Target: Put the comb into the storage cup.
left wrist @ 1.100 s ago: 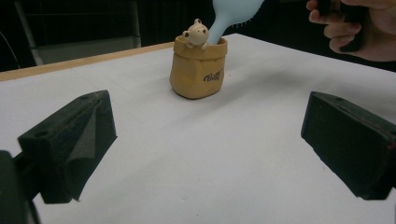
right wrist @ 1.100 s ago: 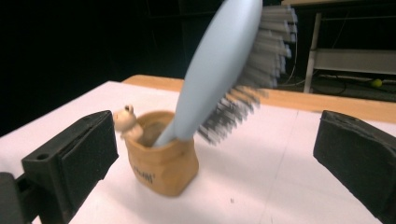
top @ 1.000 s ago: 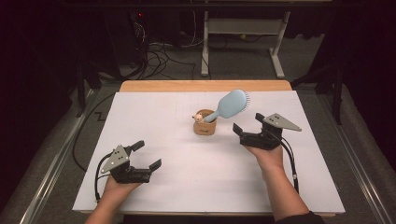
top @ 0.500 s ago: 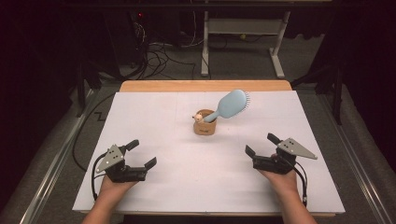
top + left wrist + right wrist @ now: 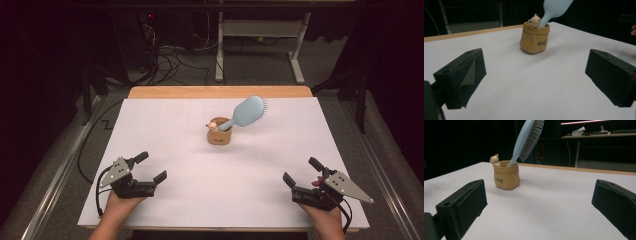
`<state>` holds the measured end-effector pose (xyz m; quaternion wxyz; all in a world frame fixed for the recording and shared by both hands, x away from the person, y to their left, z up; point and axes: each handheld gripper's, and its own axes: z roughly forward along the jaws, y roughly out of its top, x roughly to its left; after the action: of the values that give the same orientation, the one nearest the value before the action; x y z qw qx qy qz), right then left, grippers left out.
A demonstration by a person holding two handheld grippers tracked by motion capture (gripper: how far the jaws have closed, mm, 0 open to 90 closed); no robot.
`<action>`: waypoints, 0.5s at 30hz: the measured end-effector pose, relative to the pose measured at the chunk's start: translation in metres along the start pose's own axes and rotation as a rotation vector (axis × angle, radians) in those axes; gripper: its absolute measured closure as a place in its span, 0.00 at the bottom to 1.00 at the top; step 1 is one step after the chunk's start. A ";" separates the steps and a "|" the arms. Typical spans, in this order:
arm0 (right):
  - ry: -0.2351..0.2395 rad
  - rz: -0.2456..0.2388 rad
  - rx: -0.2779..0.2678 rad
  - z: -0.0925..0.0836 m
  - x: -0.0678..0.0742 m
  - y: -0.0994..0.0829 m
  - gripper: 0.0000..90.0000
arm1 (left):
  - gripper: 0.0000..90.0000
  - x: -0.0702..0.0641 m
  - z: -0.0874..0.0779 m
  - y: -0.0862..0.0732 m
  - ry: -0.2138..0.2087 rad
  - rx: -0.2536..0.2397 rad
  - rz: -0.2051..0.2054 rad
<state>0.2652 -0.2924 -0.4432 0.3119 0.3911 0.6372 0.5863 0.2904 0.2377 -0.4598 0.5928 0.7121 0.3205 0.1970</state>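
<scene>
From the high view, a tan cup point(image 5: 219, 136) sits mid-table toward the far edge, with a blue brush point(image 5: 247, 112) standing handle-down in it and leaning right. The left gripper point(image 5: 148, 169) and right gripper point(image 5: 301, 173) sit by the near corners, both gaping wide and empty

Left gripper view: the cup looks like soft, light, bag-shaped stuff, so probably tippy

Right gripper view: the brush is stiff plastic, I'd grab the neck just above the rim
</scene>
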 end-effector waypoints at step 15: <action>-0.036 0.009 -0.005 -0.003 -0.007 0.000 0.01 | 0.04 0.000 -0.004 0.002 0.019 -0.012 0.011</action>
<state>0.2662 -0.3005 -0.4435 0.3217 0.4035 0.6283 0.5822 0.2883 0.2407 -0.4574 0.5930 0.7082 0.3210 0.2091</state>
